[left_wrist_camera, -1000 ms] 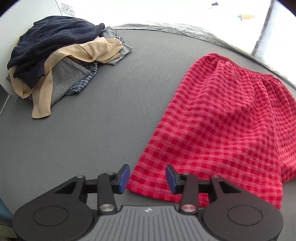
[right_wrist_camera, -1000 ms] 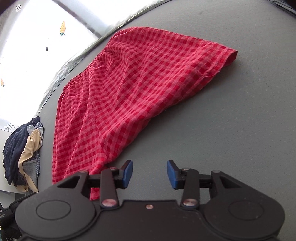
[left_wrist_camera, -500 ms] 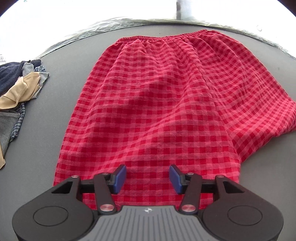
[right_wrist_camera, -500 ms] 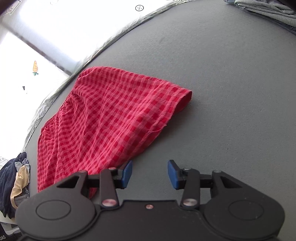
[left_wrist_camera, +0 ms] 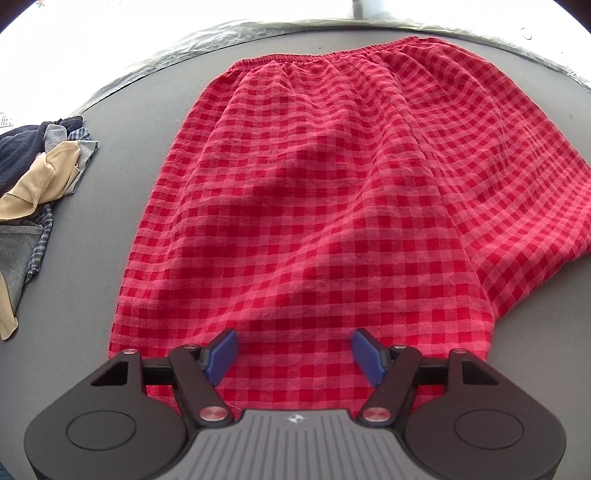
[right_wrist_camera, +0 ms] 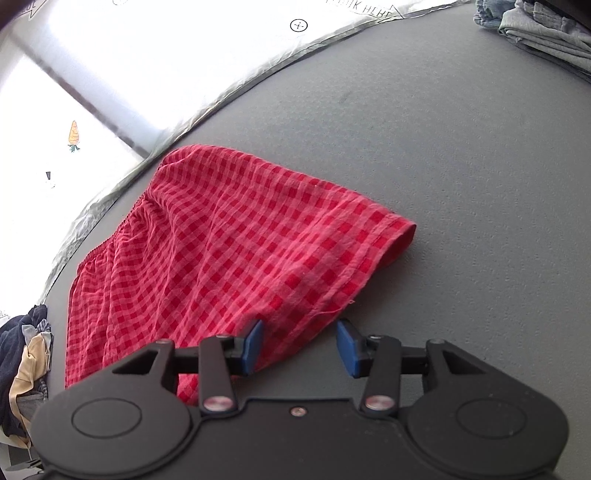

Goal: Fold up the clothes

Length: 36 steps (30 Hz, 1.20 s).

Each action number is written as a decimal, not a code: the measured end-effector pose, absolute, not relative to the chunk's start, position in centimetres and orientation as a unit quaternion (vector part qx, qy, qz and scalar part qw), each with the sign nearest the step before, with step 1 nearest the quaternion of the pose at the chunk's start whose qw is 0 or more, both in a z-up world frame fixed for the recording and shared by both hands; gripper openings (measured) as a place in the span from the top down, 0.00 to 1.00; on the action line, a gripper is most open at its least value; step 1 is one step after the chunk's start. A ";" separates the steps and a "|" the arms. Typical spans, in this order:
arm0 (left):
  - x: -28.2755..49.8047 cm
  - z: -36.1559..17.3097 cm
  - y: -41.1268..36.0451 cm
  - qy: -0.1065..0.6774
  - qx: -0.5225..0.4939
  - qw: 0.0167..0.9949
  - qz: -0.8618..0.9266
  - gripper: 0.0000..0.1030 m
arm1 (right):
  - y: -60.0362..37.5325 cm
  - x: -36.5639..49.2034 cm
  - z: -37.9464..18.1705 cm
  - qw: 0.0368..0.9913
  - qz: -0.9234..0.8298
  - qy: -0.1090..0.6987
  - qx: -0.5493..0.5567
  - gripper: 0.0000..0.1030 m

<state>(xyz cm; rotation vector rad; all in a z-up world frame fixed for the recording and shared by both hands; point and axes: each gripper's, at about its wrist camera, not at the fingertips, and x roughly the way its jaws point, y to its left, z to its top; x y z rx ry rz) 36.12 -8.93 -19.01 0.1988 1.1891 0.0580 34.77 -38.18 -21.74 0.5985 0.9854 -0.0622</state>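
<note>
Red checked shorts (left_wrist_camera: 332, 206) lie spread flat on the grey table, elastic waistband at the far side. My left gripper (left_wrist_camera: 294, 355) hovers over the near hem of one leg; its jaws are opening, and the cloth lies below them, not pinched. In the right wrist view the same shorts (right_wrist_camera: 229, 258) stretch away to the left, with the other leg's open hem at the right. My right gripper (right_wrist_camera: 300, 345) stands open over that leg's near edge, its left pad above the cloth and its right pad above bare table.
A heap of unfolded clothes (left_wrist_camera: 33, 173), dark blue, tan, grey and plaid, sits at the table's left side, also seen as the same heap (right_wrist_camera: 26, 354). Folded grey and denim garments (right_wrist_camera: 543, 33) lie at the far right. The table's far edge (left_wrist_camera: 155, 70) borders bright white ground.
My left gripper swung from the shorts' left hem corner to squarely over the leg and its jaws widened. My right gripper slid right along the near edge toward the other leg's hem.
</note>
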 end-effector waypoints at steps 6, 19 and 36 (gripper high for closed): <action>37.2 -16.2 -12.8 0.517 0.107 0.847 -0.062 0.28 | -38.6 34.9 -21.9 0.833 -0.030 0.466 0.297 0.56; 37.8 -17.4 -21.1 0.481 0.193 0.831 -0.199 0.26 | -39.8 34.3 -21.9 0.833 -0.051 0.458 0.305 0.63; 41.6 -19.0 -18.3 0.493 0.133 0.851 -0.123 0.26 | -39.8 34.1 -21.4 0.847 -0.045 0.443 0.289 0.63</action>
